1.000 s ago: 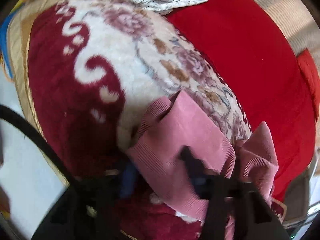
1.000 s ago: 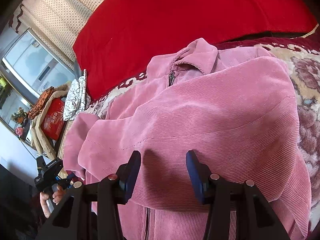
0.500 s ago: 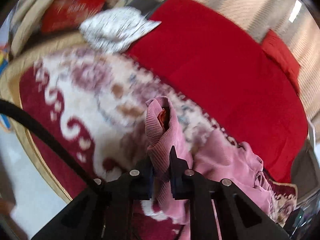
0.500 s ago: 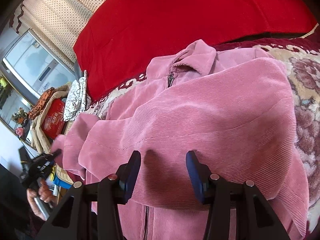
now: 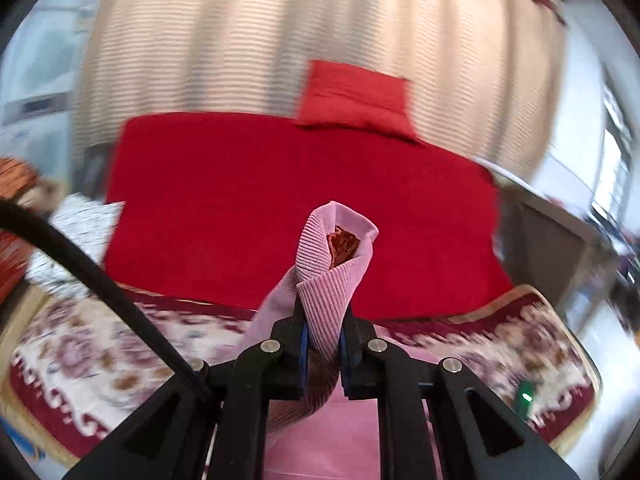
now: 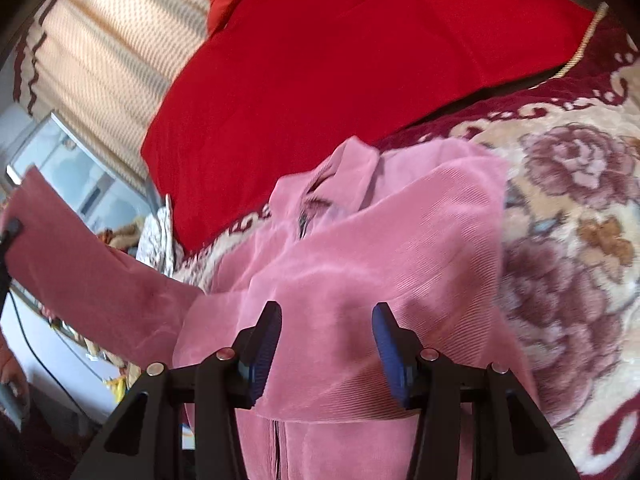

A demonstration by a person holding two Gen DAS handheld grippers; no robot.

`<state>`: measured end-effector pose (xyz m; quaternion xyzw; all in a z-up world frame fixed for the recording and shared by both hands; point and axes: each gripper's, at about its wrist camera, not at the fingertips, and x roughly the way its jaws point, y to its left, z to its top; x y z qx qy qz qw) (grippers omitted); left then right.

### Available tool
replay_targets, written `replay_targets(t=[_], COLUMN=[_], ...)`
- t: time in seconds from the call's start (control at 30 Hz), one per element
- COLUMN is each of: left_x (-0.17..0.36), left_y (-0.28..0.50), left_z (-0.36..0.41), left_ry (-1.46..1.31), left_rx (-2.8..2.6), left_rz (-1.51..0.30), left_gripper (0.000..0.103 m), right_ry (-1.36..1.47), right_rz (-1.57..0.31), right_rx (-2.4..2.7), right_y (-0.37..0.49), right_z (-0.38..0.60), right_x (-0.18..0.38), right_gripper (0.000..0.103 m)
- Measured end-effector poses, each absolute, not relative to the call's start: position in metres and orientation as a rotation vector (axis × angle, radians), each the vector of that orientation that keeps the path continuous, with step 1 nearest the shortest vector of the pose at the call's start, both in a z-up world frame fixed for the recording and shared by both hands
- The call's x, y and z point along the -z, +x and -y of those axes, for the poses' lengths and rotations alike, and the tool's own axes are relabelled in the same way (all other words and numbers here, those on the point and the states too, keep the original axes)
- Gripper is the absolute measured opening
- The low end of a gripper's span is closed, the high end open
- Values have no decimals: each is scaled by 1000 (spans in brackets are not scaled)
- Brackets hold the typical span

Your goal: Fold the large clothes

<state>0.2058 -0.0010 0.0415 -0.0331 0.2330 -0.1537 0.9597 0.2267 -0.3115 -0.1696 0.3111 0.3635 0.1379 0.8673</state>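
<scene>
A pink corduroy jacket (image 6: pixel 360 264) lies on a floral blanket (image 6: pixel 580 240), collar toward the red cover, one sleeve folded across its front. My left gripper (image 5: pixel 322 344) is shut on the cuff of the other sleeve (image 5: pixel 332 264), which stands up between the pads with its red lining showing. In the right wrist view that sleeve (image 6: pixel 80 272) stretches up and out to the far left, where the left gripper (image 6: pixel 10 232) holds it aloft. My right gripper (image 6: pixel 326 340) hovers open just over the folded part of the jacket, nothing between its fingers.
A red cover (image 5: pixel 300 208) and a red pillow (image 5: pixel 356 96) lie behind the blanket, with a striped curtain (image 5: pixel 280 40) beyond. A patterned white cloth (image 5: pixel 80 232) sits at the left edge. A black cable (image 5: pixel 100 280) runs to the left gripper.
The left gripper closed on the sleeve cuff, then lifted it high and rolled level, pulling the sleeve out straight. The right gripper shifted slightly over the jacket and stayed open.
</scene>
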Motion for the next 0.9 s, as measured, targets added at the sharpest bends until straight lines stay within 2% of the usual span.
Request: replay_targets(t=[0.07,0.13,0.2,0.27,0.37,0.47,0.63,0.7,0.77,0.9], left_x=[-32,-18,-8,-4,1,22,86,111,133,179], left_y=[211,216,212,207,211,230,254,260,266,272], left_z=[35,67,89,95,86,61,18,-3,-16,-29], left_ry=[-51,-41,-32,-13,-4,16,93,104,103,128], left_rx=[375,458,528,558,511,382,133,63,15,-42], left_rz=[-519,-583,-612,-602,-589,-631,-761,-816,-859,-979], left_gripper=[18,57,66,66,73,73,73,73,73,73], right_ry=[679,710,746,797,845,852,800,770,728,692], right_rz=[-746,-733,-725,-712,-689,-676,-729,-758,-780,-888], right_rx=[-270,-248,-227,-200,-177,-189,-256,-265,-249,-228], right_y=[224,222,221,218,216,215,229,238,248,273], right_z=[323,336,350,367,387,392,364,352,338,317], right_x=[169,169,170,171,170,167,171,174,178,202], right_gripper=[51,51,51,53,56,57,59,62,69,69])
